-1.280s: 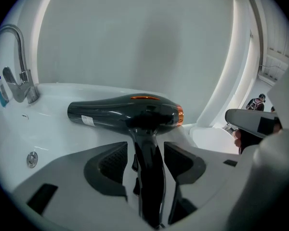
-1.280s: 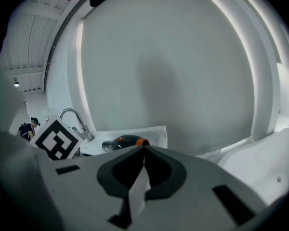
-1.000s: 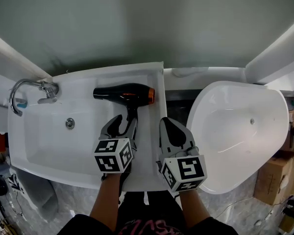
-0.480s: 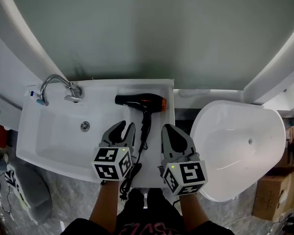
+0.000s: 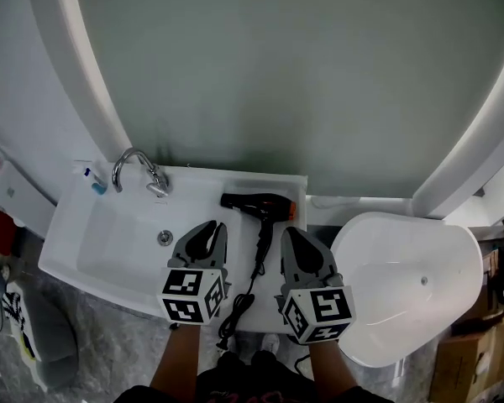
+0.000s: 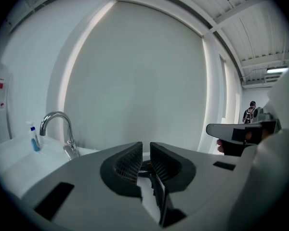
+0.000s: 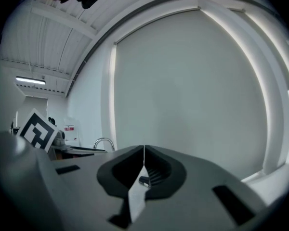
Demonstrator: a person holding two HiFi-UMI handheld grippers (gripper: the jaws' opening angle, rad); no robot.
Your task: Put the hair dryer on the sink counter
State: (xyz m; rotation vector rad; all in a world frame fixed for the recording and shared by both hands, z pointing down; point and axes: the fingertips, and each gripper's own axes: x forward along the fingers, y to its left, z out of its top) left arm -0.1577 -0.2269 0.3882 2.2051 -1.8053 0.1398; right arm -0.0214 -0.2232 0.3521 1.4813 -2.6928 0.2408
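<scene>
Black hair dryer (image 5: 255, 204) lies by right edge of sink counter (image 5: 296, 193).

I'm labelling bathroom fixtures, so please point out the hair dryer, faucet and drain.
hair dryer (image 5: 256, 203), head view, on its black barrel.
faucet (image 5: 156, 185), head view, on its base.
drain (image 5: 165, 238), head view, on its metal centre.

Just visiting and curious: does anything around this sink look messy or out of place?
Only one thing: the hair dryer lies on the sink counter right of the basin, and its black cord trails off the front edge, hanging loose toward the floor.
</scene>
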